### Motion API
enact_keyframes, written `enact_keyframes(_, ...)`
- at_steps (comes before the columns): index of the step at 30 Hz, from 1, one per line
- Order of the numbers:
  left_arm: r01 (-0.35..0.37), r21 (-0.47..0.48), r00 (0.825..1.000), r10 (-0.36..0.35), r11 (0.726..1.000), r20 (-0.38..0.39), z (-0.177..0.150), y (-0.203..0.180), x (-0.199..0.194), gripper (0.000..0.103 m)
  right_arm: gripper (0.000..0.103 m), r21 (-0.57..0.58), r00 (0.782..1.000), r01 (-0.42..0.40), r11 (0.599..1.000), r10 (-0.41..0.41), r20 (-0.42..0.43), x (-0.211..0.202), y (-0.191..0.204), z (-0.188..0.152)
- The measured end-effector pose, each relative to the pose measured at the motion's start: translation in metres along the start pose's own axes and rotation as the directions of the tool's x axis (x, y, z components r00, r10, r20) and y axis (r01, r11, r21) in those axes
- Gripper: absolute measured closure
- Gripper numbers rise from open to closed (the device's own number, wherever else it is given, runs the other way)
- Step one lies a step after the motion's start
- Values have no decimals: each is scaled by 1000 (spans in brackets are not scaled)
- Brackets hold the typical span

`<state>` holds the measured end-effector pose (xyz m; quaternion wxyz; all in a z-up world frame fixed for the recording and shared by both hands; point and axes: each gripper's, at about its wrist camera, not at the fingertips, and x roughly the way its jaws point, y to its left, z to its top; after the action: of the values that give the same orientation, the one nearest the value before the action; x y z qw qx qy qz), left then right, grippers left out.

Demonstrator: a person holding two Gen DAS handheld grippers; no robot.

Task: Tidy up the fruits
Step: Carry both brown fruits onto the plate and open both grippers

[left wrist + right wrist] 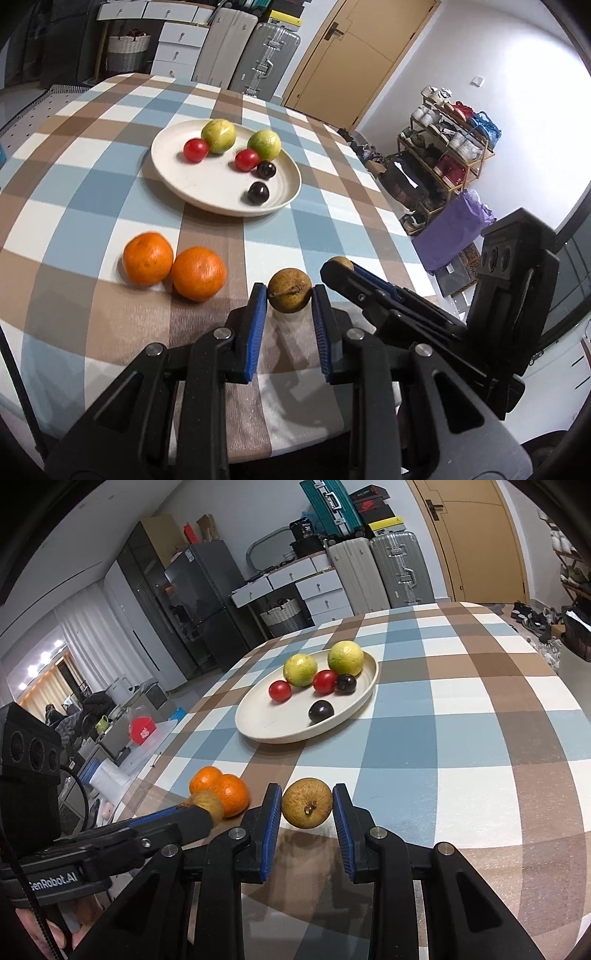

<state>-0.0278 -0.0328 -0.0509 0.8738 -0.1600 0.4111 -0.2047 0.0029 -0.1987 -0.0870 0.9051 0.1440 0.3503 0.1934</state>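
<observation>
Plate (173, 181): cream, shallow, sitting on my checked desk (92, 192); it holds six fruits.
In the plate, far side: two yellow-green citrus (218, 135), each with one red fruit (195, 150) touching it on the near side.
In the plate, near side: two dark plums (258, 192), one against the second red fruit, the other alone by the near rim.
Outside the plate: two oranges (147, 258) touching each other on the desk, nearer to me than the plate and off to its left.
Brown fruits: two, both nearer to me than the plate, both gripped.
My left hand-held gripper (289, 321): blue pads pinching a brown fruit (289, 290), stem facing me, its shadow on the cloth below it.
My right hand-held gripper (306, 827): pads pinching the other brown fruit (306, 803), just clear of the desk with its shadow beneath.
Count: two citrus, two red, two plums, two oranges, two brown fruits, one plate.
Hard to see: in the left view my right gripper's fruit is mostly hidden behind its finger; in the right view the oranges overlap and my left gripper's fruit covers part of one.
Cut off: the near desk edge, hidden behind both gripper bodies.
</observation>
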Motion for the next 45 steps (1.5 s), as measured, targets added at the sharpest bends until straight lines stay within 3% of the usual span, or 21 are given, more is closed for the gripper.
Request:
enact_keyframes(11, -37, 20, 998, 36, 999, 45, 46, 13, -8, 81, 75, -47, 999, -37, 998, 38, 19, 8, 10, 31)
enact_keyframes(21, -108, 55, 990, 102, 993, 98, 116, 42, 2, 81, 75, -73, 998, -60, 996, 60, 1, 36, 8, 74)
enact_keyframes(31, -154, 79, 988, 152, 985, 39, 159, 82, 50, 81, 75, -107, 997, -74, 991, 70, -42, 80, 15, 108)
enact_keyframes(45, -148, 76, 984, 154, 986, -85, 154, 115, 107, 81, 72, -100, 991, -73, 992, 61, -119, 131, 20, 122)
